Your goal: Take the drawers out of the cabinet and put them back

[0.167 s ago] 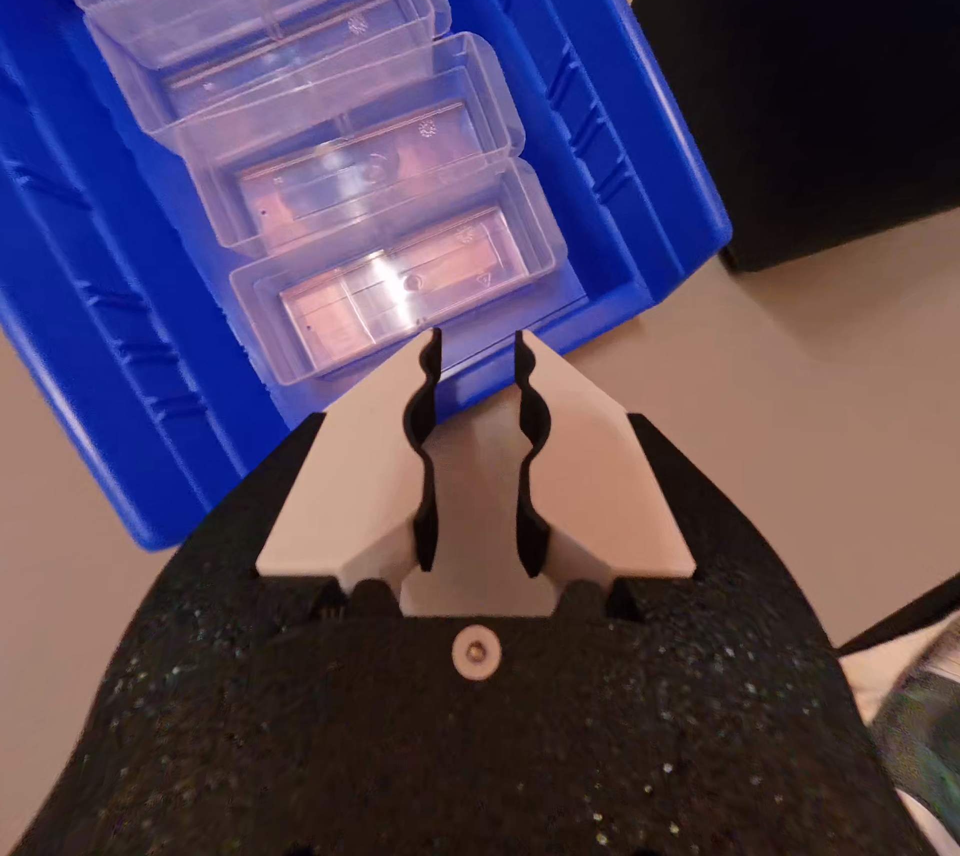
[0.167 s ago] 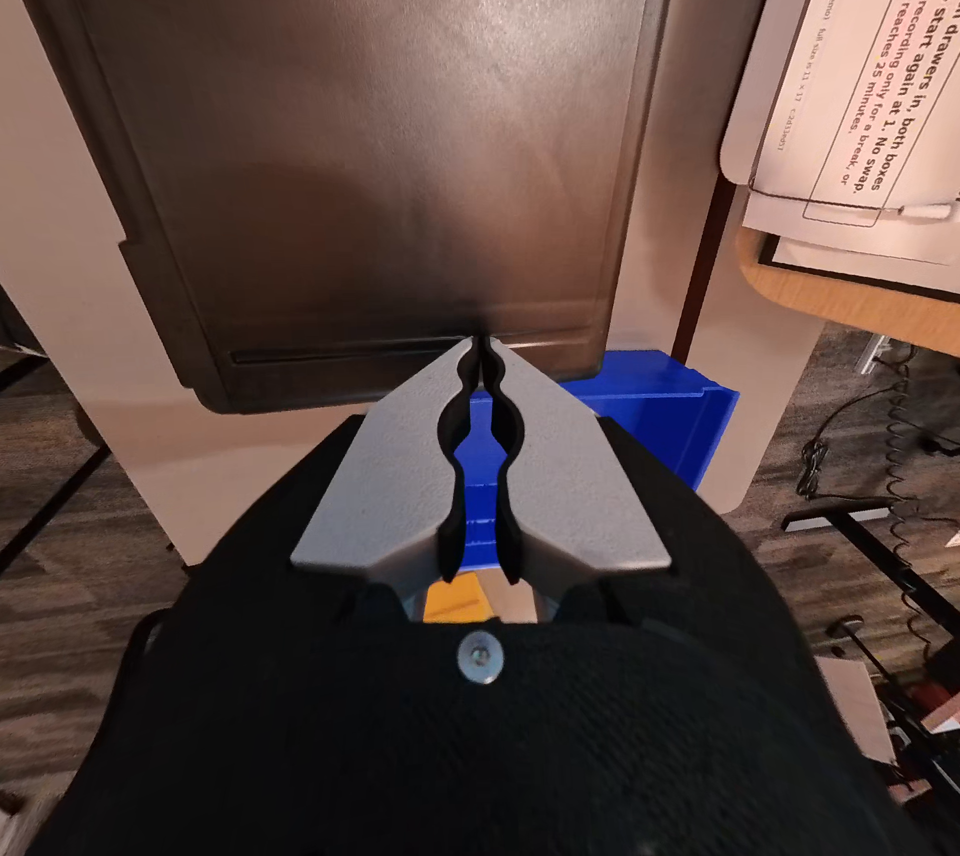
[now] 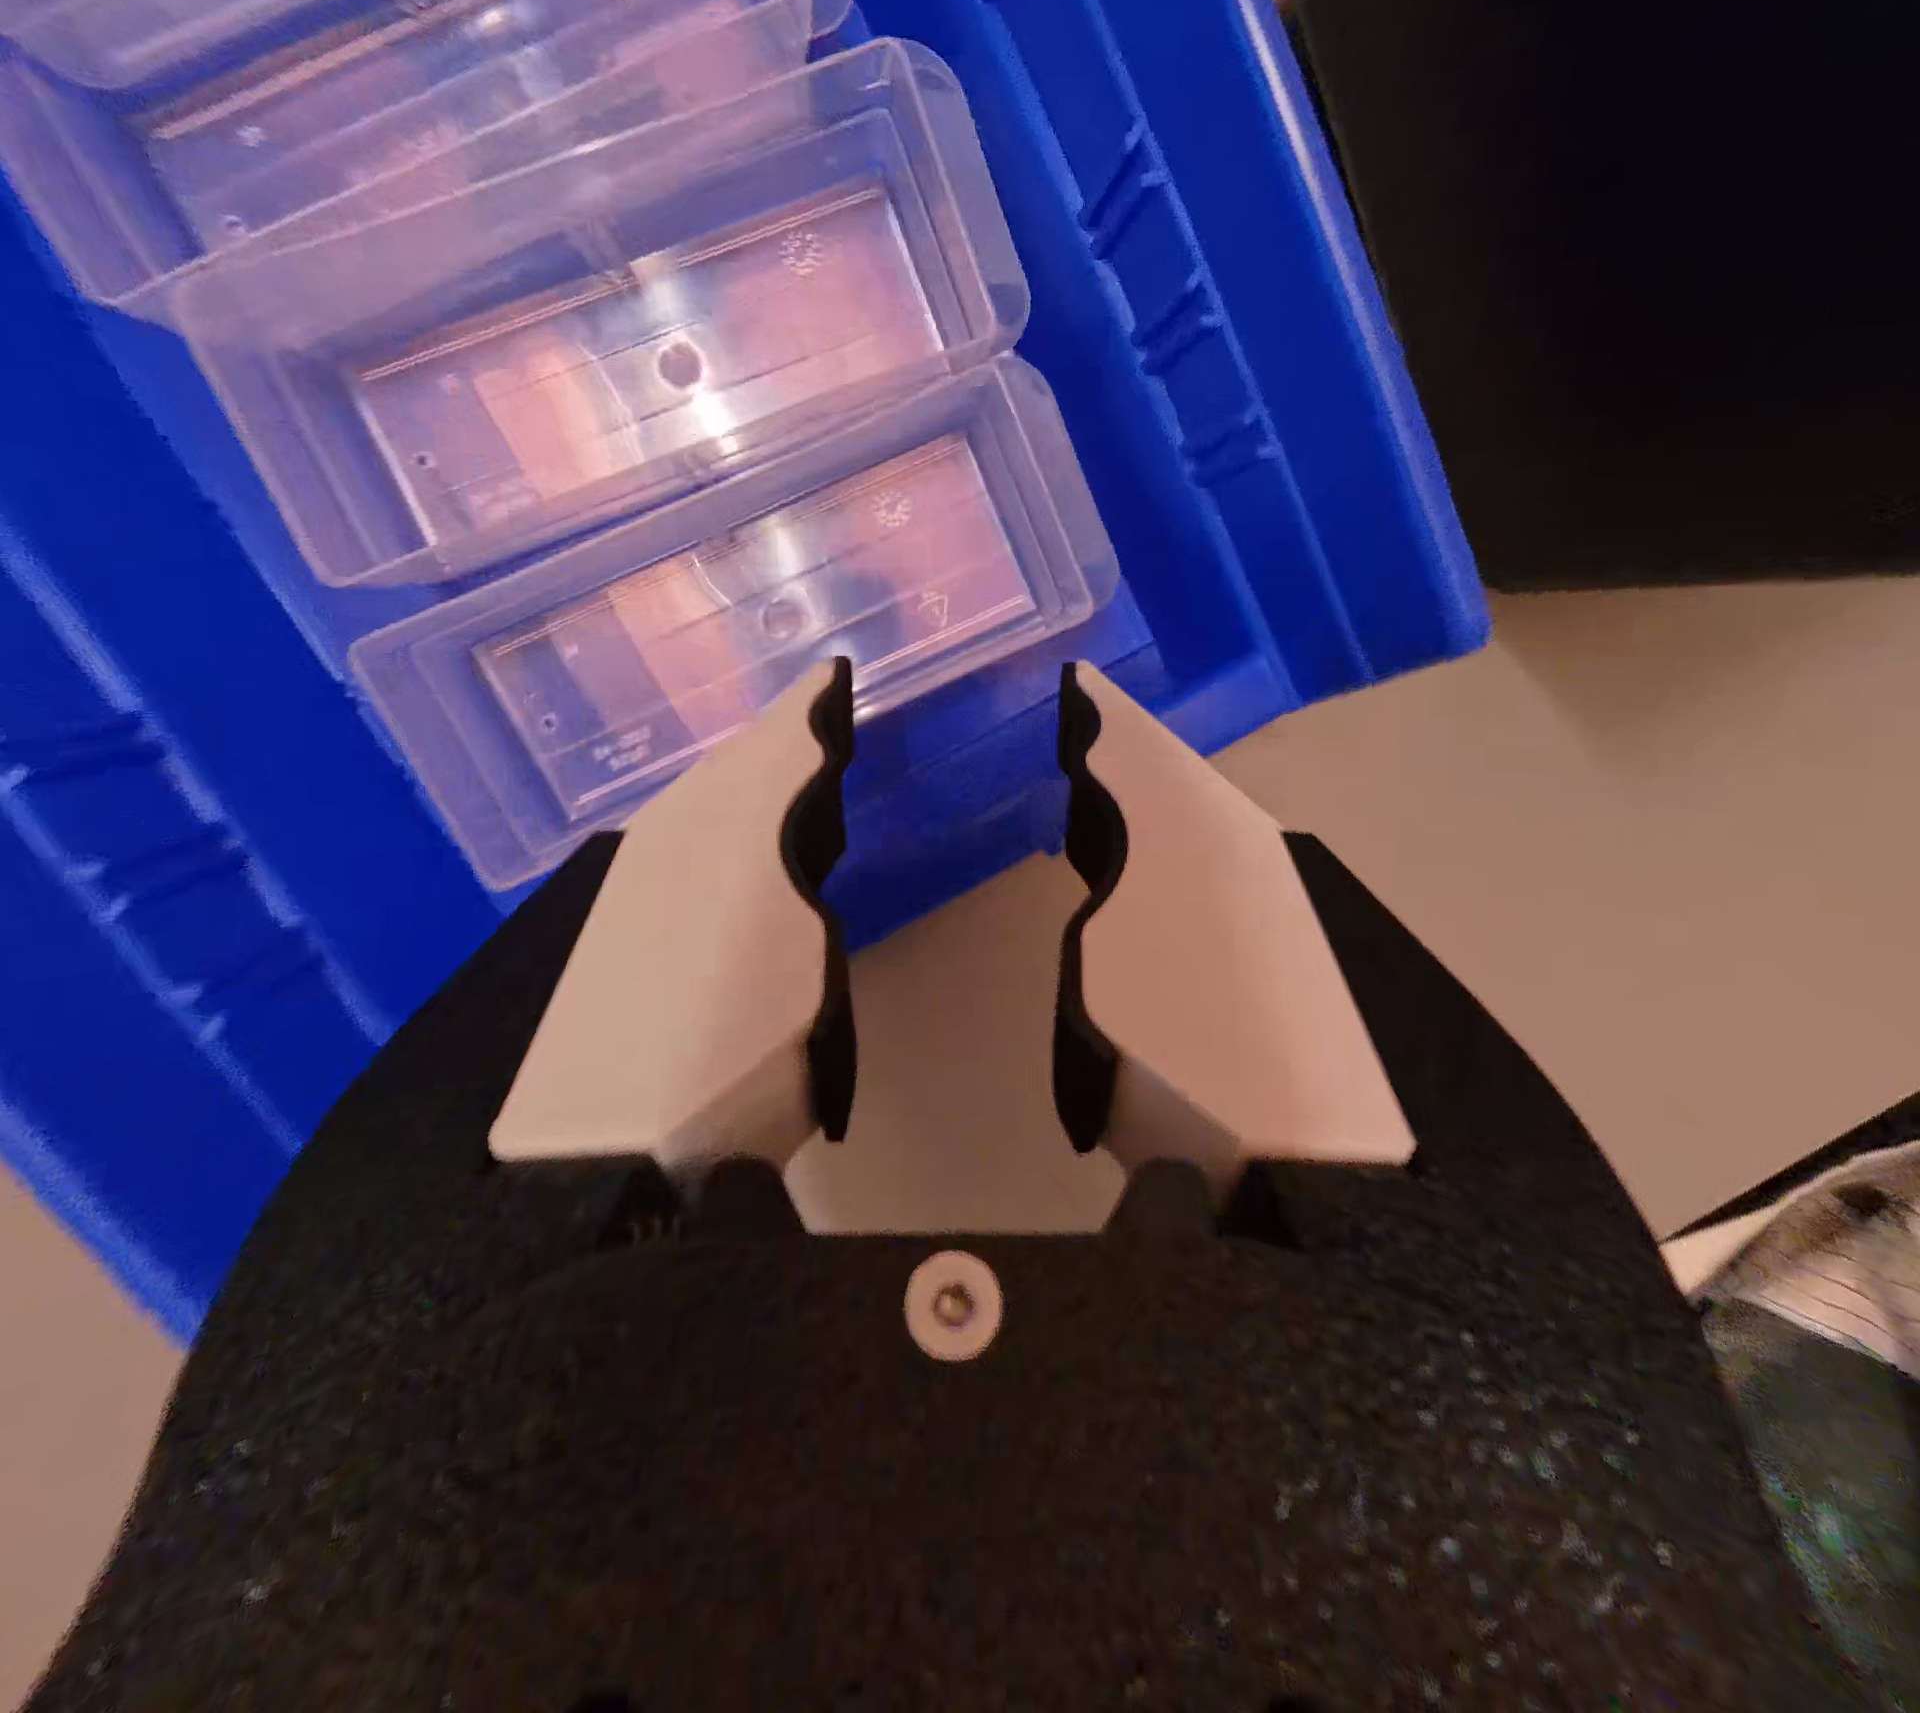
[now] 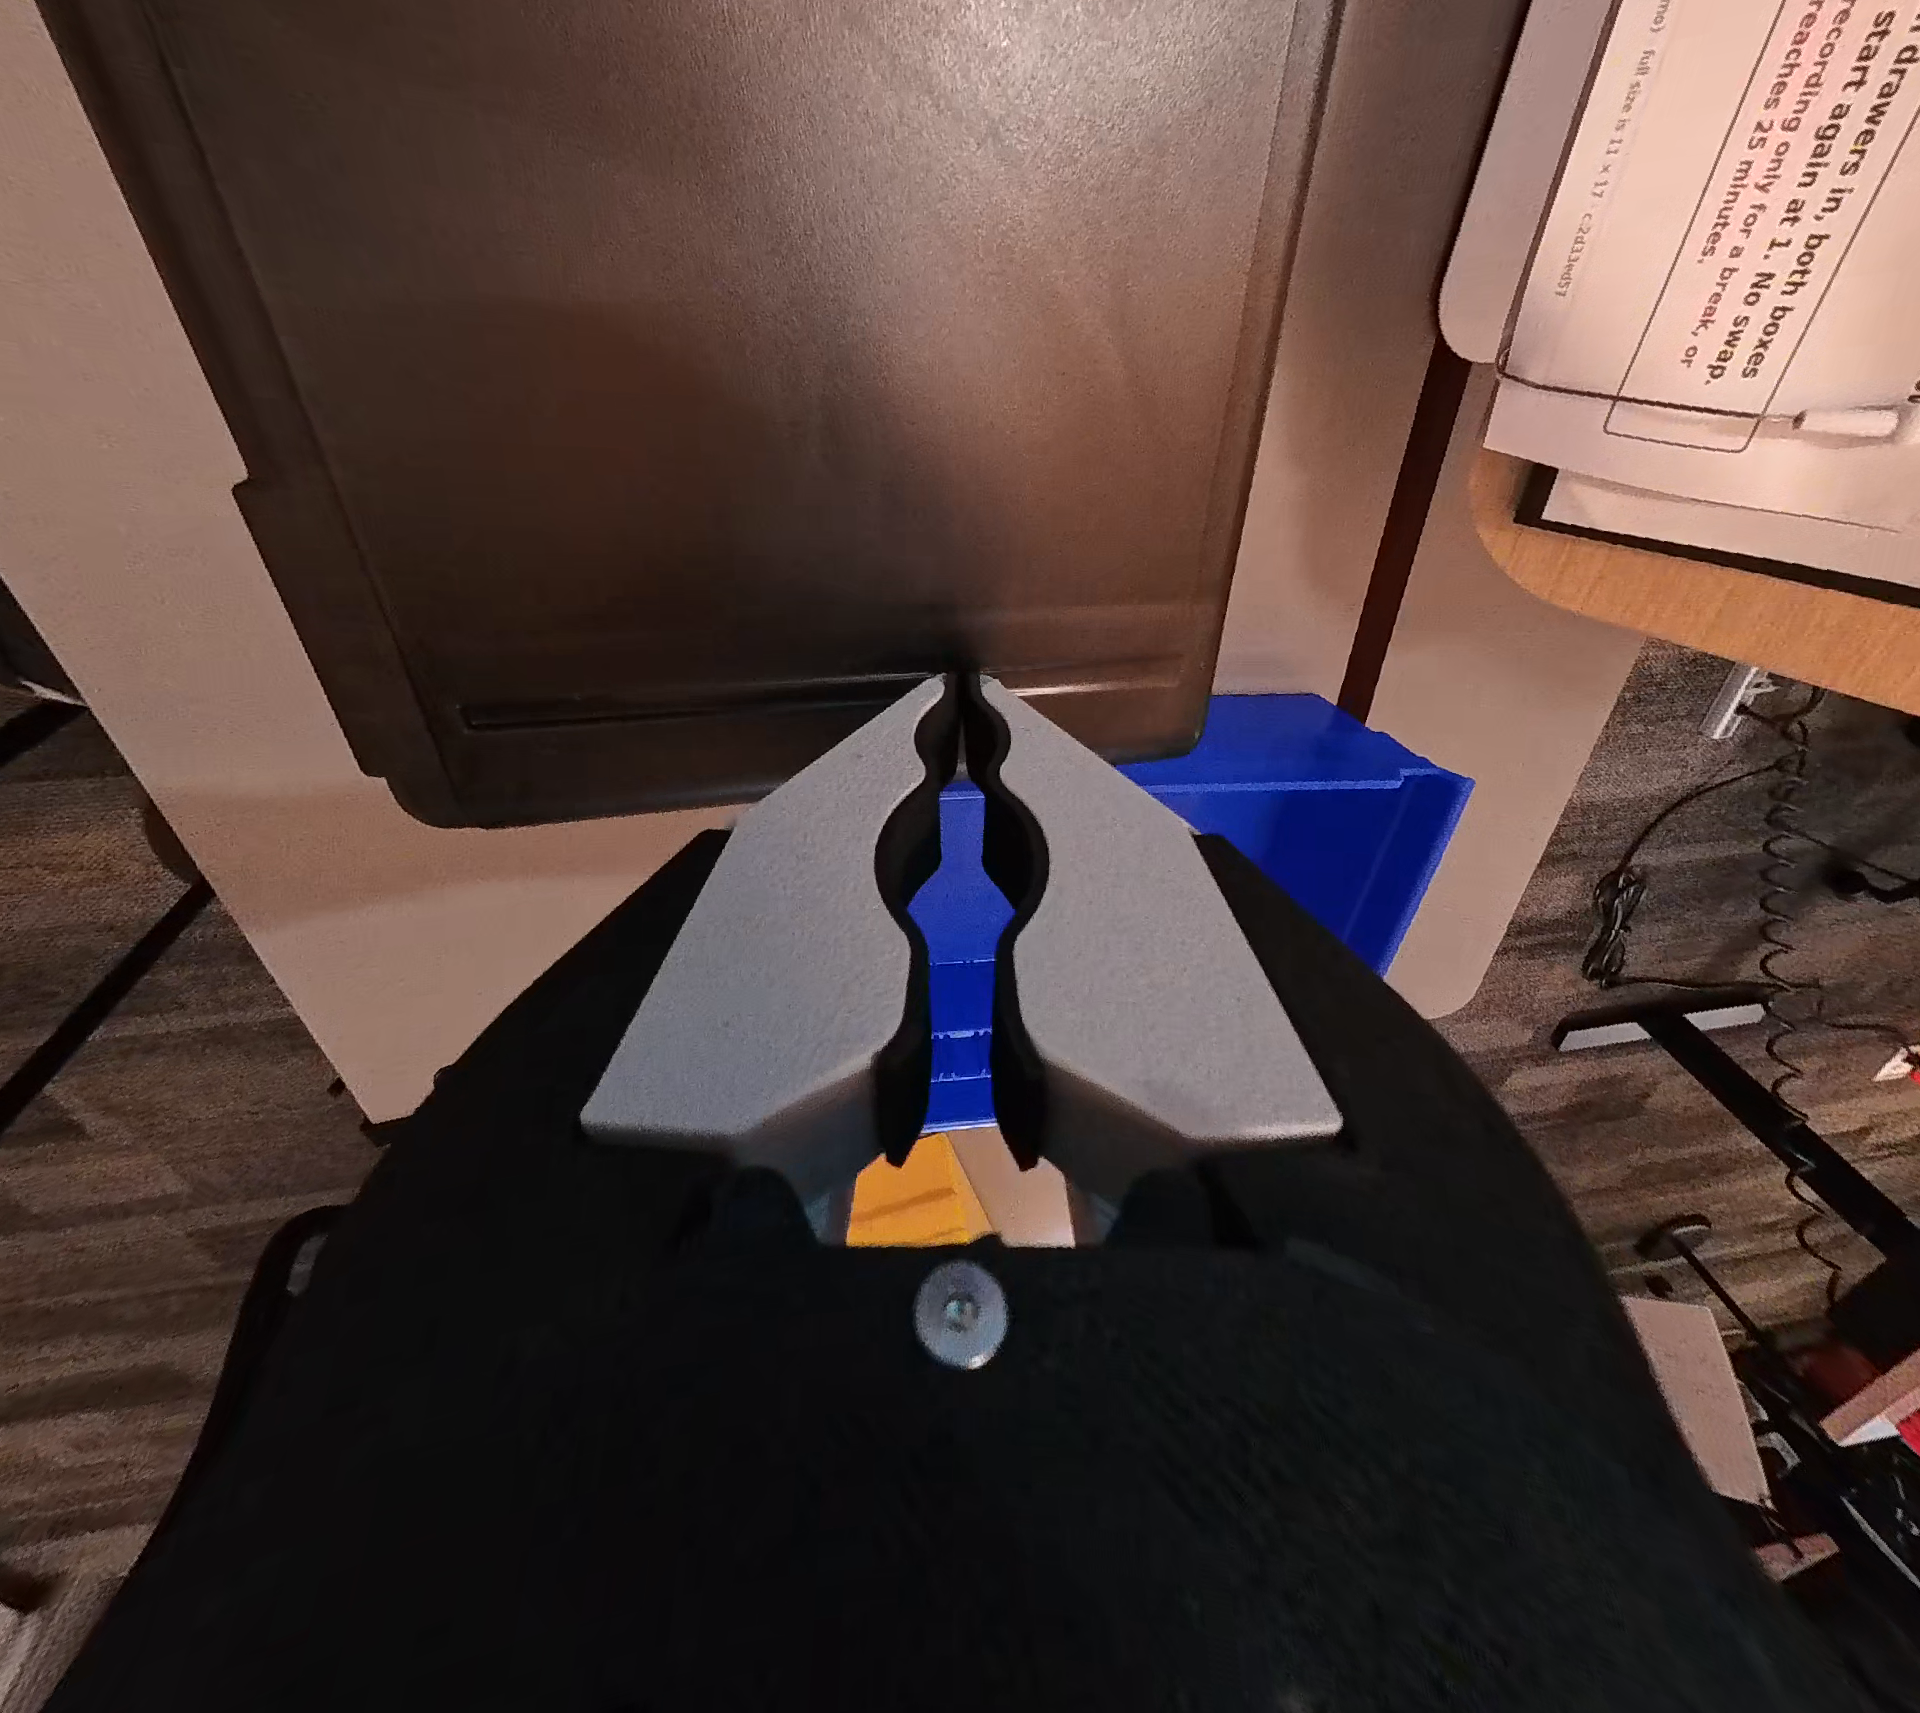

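Left hand-held gripper (image 3: 951, 697): white fingers with black wavy pads, spread apart with a clear gap, nothing between them. It points down and forward over the near end of the blue bin (image 3: 1164, 229), tips poised just above the nearest drawer (image 3: 727, 645); whether they touch it cannot be told.

Drawers: clear plastic, lying in a row inside the blue bin, each overlapping the next like shingles. The second drawer (image 3: 623, 375) sits just behind the nearest, and a third (image 3: 436, 22) behind that, blurred at the top edge of the left wrist view.

Blue bin: ribbed walls, set at an angle on the beige table (image 3: 1621, 832).

Cabinet (image 3: 1621, 188): black, standing on the table just to the right of the bin. In the right wrist view its dark flat surface (image 4: 748, 261) fills the upper middle.

Right hand-held gripper (image 4: 961, 689): grey fingers, tips pressed together, nothing visibly held, aimed at the lower edge of the cabinet's dark surface; contact cannot be told. A corner of the blue bin (image 4: 1309, 822) shows beyond and to its right.

Printed sheets (image 4: 1704, 136): upper right, on a wooden ledge (image 4: 1662, 614).

Cables (image 4: 1766, 894): on the carpeted floor, right.
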### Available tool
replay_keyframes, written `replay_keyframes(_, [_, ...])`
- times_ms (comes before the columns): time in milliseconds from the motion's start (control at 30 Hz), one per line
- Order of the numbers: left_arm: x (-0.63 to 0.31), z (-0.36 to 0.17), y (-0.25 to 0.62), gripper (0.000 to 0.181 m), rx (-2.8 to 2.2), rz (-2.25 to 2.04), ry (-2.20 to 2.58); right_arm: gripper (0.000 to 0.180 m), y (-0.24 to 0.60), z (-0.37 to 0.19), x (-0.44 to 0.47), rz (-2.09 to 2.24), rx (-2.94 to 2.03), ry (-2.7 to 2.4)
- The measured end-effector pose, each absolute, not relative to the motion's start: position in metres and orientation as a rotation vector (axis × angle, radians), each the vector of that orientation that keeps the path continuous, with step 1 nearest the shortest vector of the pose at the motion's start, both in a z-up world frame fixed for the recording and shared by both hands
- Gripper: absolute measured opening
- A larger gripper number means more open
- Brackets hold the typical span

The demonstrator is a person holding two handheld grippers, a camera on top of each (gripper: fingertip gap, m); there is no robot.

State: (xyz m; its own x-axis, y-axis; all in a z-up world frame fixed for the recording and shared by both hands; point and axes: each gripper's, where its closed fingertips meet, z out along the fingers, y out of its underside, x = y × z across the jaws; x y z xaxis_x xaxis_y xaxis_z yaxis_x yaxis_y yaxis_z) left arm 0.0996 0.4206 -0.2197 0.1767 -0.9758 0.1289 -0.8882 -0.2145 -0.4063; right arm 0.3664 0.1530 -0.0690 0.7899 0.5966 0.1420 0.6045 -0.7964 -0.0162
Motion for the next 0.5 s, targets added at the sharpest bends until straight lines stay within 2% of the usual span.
replay_keyframes(367, [0.133, -0.266, 0.408, 0.047, -2.370, -0.327, 1.930, 0.000, 0.154, -0.069, 0.366, -0.247, -2.945, -0.991])
replay_keyframes(433, [0.136, -0.270, 0.402, 0.028, -2.408, -0.384, 1.936, 0.000, 0.154, -0.069, 0.366, -0.263, -2.958, -0.999])
replay_keyframes(500, [0.137, -0.269, 0.398, 0.021, -2.408, -0.425, 1.940, 0.000, 0.154, -0.069, 0.366, -0.284, -2.967, -1.019])
